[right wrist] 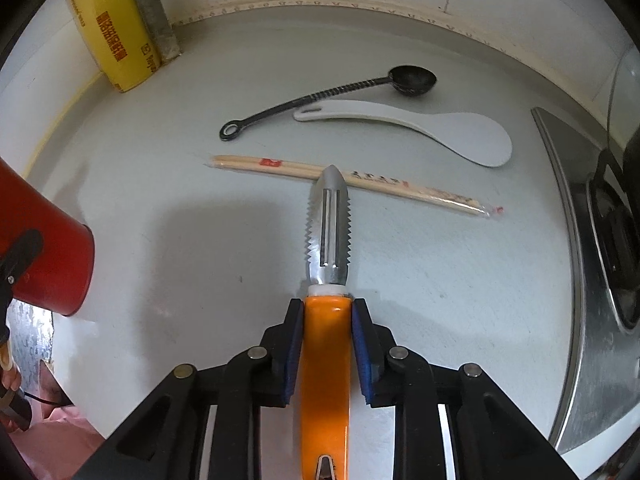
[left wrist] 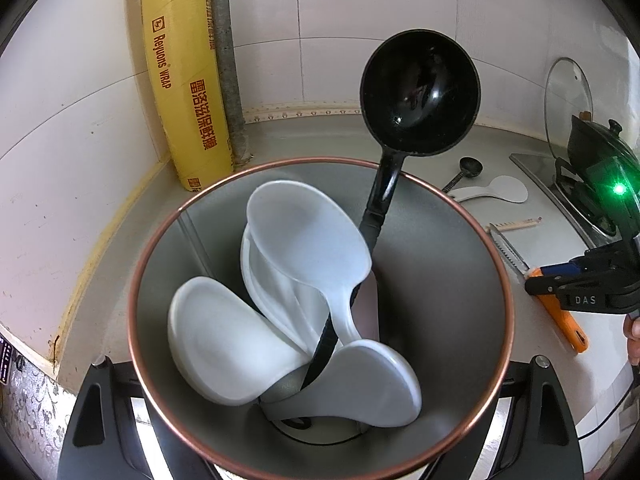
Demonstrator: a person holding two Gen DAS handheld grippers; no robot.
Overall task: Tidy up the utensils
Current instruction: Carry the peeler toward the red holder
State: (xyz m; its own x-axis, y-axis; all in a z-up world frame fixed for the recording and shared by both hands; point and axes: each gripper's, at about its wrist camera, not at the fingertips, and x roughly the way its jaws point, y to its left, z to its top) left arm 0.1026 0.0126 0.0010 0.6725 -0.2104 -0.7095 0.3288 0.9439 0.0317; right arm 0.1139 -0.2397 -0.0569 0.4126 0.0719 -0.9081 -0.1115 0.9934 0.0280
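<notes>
The right tool (right wrist: 325, 344) is angling steeply down, pinching the orange peeler (right wrist: 325, 360); the left tool (left wrist: 320, 420) is tilting down, clamping the cup (left wrist: 460, 240) of utensils.

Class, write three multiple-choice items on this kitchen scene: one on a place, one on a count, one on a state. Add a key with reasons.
1. Where does the black ladle stand?
A. in the copper-rimmed container
B. on the stove
C. against the wrap box

2. How many utensils lie beyond the peeler on the counter?
A. one
B. three
C. six

3. The right hand-held gripper is:
A. empty
B. around the peeler's handle
C. holding chopsticks

Key: A, its handle drops inside; B, scoop, paddle, chopsticks; B, pads flank the orange handle.
</notes>
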